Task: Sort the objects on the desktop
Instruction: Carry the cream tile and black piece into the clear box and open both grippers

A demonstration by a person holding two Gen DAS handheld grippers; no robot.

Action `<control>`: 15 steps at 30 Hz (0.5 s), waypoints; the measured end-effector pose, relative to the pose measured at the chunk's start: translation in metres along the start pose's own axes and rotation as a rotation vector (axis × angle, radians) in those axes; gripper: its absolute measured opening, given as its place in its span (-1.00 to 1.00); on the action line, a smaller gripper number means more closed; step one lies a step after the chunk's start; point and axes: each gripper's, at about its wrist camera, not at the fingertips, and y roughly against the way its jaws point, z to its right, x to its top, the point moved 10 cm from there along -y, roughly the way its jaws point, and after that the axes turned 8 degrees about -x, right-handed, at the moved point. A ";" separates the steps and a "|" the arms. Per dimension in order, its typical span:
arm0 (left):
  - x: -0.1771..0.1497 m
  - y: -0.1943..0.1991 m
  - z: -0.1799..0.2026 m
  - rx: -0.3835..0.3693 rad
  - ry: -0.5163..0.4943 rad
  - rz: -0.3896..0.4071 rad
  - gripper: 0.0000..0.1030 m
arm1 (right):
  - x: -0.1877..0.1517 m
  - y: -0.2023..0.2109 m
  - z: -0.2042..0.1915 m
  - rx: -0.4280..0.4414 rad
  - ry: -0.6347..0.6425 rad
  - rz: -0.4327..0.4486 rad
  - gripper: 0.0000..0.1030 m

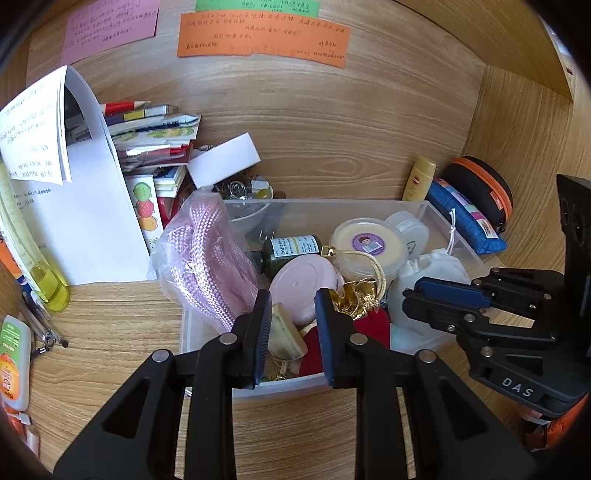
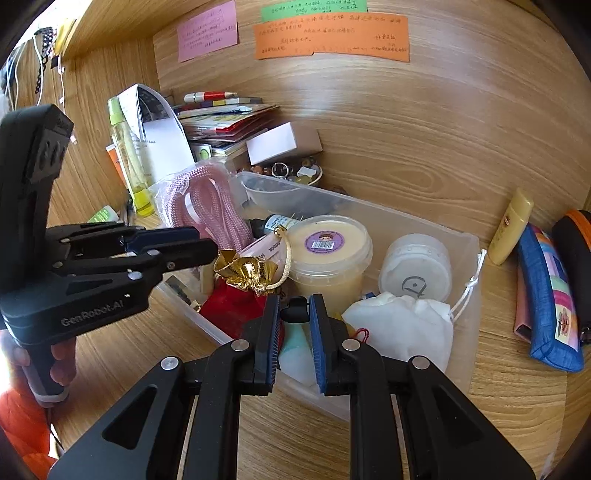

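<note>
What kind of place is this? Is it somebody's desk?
Probably yes, a home or dorm study desk. Handwritten notes like the orange note are stuck on the wood wall, a stack of books sits in the corner, and a clear bin holds small personal things.

You cannot read the handwriting on the orange note (image 1: pixel 263 37), it is too small; the green note (image 1: pixel 257 6) is cut by the top edge; the red pouch (image 2: pixel 232 308) lies partly hidden behind your right gripper (image 2: pixel 293 334).
</note>
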 end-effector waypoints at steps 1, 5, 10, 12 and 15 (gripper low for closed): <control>0.000 0.002 0.000 0.004 -0.001 0.003 -0.55 | 0.000 0.000 0.000 -0.001 -0.001 -0.002 -0.72; 0.003 0.009 0.000 0.015 -0.004 0.015 -0.49 | 0.001 0.002 0.002 -0.005 -0.004 0.006 -0.67; 0.006 0.022 0.002 0.029 -0.012 0.037 -0.38 | 0.006 0.012 0.000 -0.017 0.001 0.036 -0.48; 0.007 0.028 0.004 0.038 -0.018 0.048 -0.30 | 0.008 0.018 0.000 -0.018 0.001 0.049 -0.47; 0.008 0.038 0.006 0.050 -0.022 0.063 -0.22 | 0.010 0.026 0.000 -0.029 -0.001 0.062 -0.33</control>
